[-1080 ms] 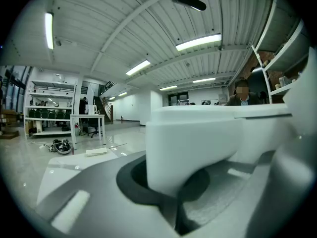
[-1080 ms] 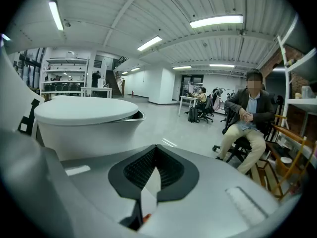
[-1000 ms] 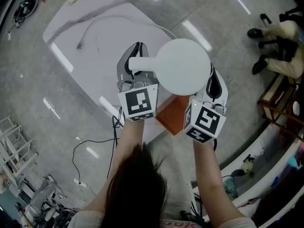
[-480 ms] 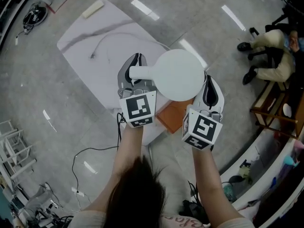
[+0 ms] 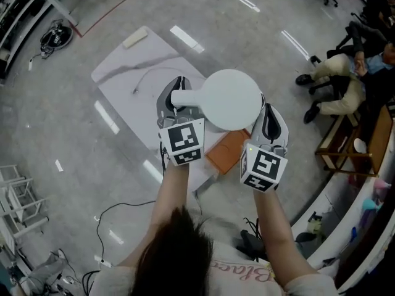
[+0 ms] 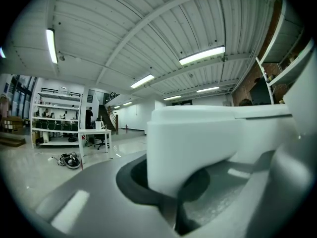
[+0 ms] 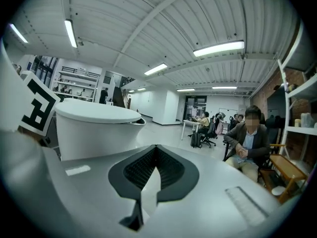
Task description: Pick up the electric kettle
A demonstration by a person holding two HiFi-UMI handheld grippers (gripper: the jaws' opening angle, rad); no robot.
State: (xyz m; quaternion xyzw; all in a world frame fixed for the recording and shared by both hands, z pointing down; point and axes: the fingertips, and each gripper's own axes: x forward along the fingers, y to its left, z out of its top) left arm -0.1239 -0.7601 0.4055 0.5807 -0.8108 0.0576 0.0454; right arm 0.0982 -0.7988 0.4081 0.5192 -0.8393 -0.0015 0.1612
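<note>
Hanging in the air above a white table, the electric kettle shows to my head view as a round white lid, held up between my two grippers; its handle juts toward the left gripper, whose jaws are clamped on it. The left gripper view confirms this, with the white handle filling the space between them. The right gripper sits just beside the kettle body on the opposite side; contact I cannot tell; its jaws are drawn together with nothing between them, and the kettle stands off to their left in its own view. Below the kettle lies an orange-brown panel at the table's near edge; a thin cable lies on the tabletop; a seated person is well apart at right.
</note>
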